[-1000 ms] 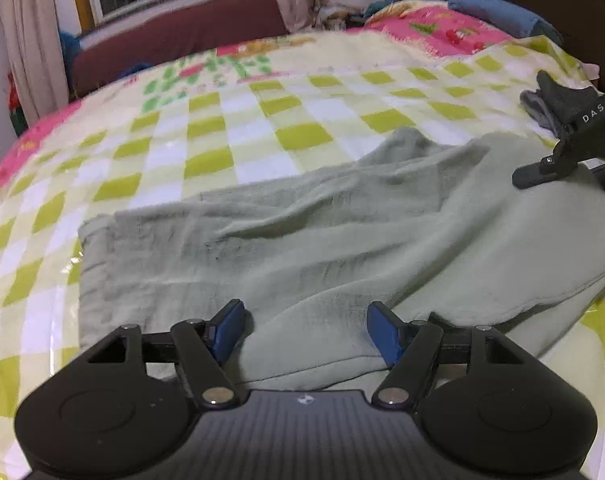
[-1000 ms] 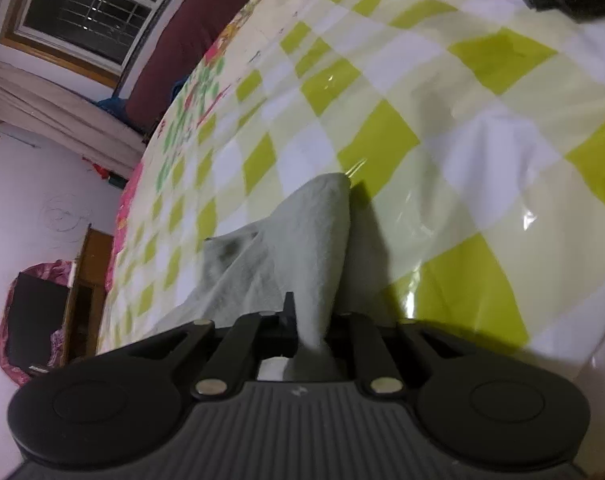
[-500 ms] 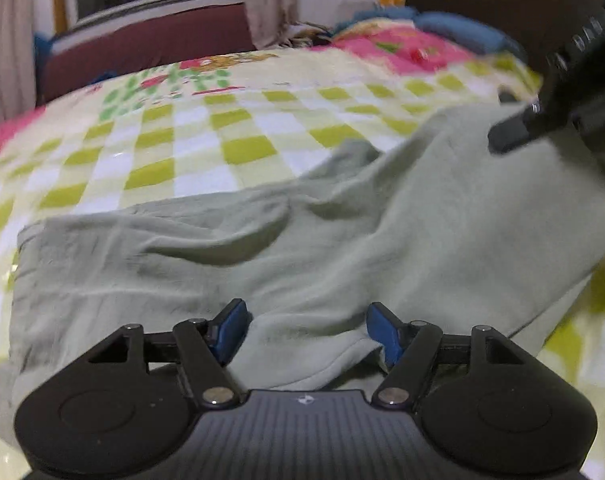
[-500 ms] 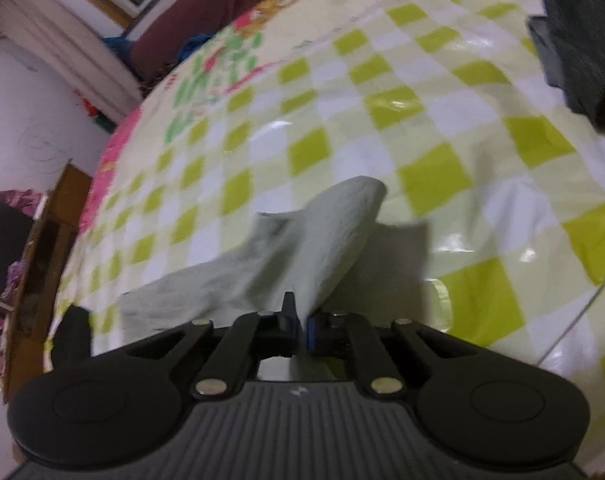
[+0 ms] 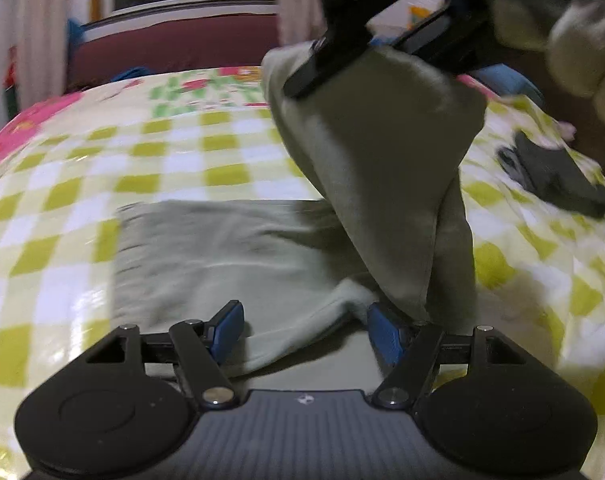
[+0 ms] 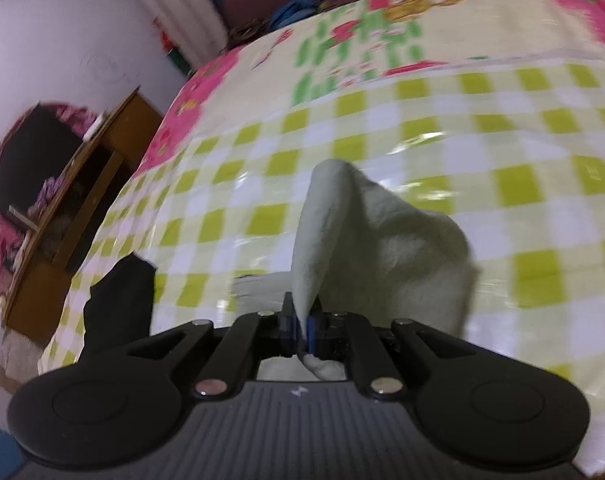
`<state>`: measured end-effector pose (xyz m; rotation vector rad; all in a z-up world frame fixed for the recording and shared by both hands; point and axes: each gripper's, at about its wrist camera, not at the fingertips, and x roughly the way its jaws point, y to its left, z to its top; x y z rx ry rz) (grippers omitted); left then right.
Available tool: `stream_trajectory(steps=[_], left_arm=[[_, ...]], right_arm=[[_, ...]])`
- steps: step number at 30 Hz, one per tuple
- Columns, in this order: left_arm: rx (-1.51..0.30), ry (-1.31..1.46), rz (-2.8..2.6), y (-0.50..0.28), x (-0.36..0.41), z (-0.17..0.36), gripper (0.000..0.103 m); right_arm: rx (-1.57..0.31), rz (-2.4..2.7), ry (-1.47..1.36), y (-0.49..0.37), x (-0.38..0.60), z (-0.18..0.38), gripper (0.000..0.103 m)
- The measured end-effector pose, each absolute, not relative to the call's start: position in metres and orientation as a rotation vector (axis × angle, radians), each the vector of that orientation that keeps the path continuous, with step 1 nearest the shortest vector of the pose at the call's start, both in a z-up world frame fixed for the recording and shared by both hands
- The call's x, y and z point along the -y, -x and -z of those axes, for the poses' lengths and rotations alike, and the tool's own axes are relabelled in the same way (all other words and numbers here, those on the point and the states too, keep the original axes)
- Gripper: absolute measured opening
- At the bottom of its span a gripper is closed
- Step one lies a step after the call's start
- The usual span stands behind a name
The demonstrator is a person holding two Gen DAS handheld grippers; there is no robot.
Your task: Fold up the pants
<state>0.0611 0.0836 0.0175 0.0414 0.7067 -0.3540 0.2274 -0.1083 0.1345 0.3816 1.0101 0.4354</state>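
Observation:
The pale green pants (image 5: 230,256) lie on the checked bedspread in the left wrist view, one end lifted high. My left gripper (image 5: 306,324) is open, low over the near edge of the pants, a fold of cloth between its blue pads. My right gripper (image 6: 301,322) is shut on the pants (image 6: 342,232), holding a bunched end up off the bed. It also shows in the left wrist view (image 5: 366,20) at the top, with the cloth hanging from it.
A dark garment (image 5: 558,180) lies on the bed at the right. Another dark cloth (image 6: 118,300) lies near the bed's left edge, with a wooden cabinet (image 6: 74,200) beyond. A maroon headboard (image 5: 174,48) and window are at the far end.
My right gripper has lifted its end of the pants higher and carried it leftward over the lying part. My left gripper stays open at the near edge.

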Motion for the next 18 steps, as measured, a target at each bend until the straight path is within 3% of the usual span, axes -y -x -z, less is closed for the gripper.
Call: stream_trajectory(steps=[7,11,14,18], left_arm=[[-0.767,0.031,0.317,-0.062,-0.119,-0.006,0.083],[-0.754,0.079,0.335,-0.059,-0.131,-0.004,0.083],[-0.752,0.143,0.348,-0.061,-0.141,-0.005,0.083],[-0.743,0.213,0.341,-0.061,-0.155,-0.006,0.083]], right_arm=[[-1.145,-0.439,-0.281,-0.237,0.012,-0.099,0.012],[-1.174,-0.429,-0.269,-0.240,0.004,-0.089,0.015],[-1.190,-0.473,-0.285,-0.232,0.007,-0.094,0.027],[-1.136,-0.513,-0.238,-0.214,0.019,-0.114,0.029]])
